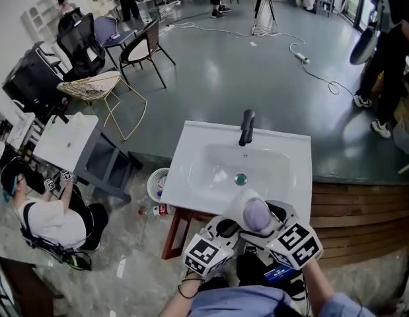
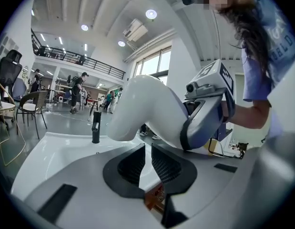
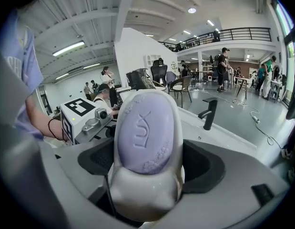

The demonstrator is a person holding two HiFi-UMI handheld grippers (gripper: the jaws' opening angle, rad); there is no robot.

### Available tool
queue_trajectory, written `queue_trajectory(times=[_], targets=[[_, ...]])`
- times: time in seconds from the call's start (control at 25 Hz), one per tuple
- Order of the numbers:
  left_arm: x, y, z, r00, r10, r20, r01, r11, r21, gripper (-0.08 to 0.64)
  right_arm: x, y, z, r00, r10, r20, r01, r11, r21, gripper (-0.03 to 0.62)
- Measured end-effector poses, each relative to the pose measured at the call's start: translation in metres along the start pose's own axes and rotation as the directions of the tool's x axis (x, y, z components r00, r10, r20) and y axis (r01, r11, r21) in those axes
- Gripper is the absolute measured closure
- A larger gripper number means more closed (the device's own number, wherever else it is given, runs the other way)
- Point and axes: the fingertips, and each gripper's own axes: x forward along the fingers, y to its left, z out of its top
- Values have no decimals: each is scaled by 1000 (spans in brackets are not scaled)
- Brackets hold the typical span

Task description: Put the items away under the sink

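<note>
The white sink [image 1: 194, 147] is the biggest thing here, a glossy rectangular slab with a softly rounded bowl set on a reddish wooden frame [image 1: 174, 234]. The storage space beneath it is mostly hidden from the head view, so I can't judge how it looks inside. Over the sink's near edge, the right tool [image 3: 148, 161] is clenched on a white soap dish [image 3: 145, 194], an oval, smooth-glazed piece that looks like ceramic or hard plastic. The dish is tipped up on end, so its hollow faces the right gripper view. In that hollow lies a lilac soap bar [image 3: 145, 135], matte and waxy, pillow-shaped, with embossed lettering and a small pebbled pattern. The left tool [image 2: 147, 163] sits just beside the dish, its ribbed black pads drawn nearly together on nothing. The main risk is probably the soap: it appears only to rest in the dish, so the tilt or a sharp dip toward the cabinet could let it slide out. The slick dish might also creep between the pads, or clip the sink edge or frame on the way down. Farther back stand the slim matte-black faucet [image 1: 246, 127] and the small round drain [image 1: 240, 179].
</note>
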Motion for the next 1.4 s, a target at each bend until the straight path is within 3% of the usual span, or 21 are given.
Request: queue_trajectory(times=[0.76,1.4], targets=[[-109,-97,-45,997,-72,-14,73,994,78,525,-36,139,-56,996,-91,23,89,992,94,158],[-151,-161,-68,994,-107,-31,109,991,75,525,-71,201,-95,987,-162,14,158,976,150,158]])
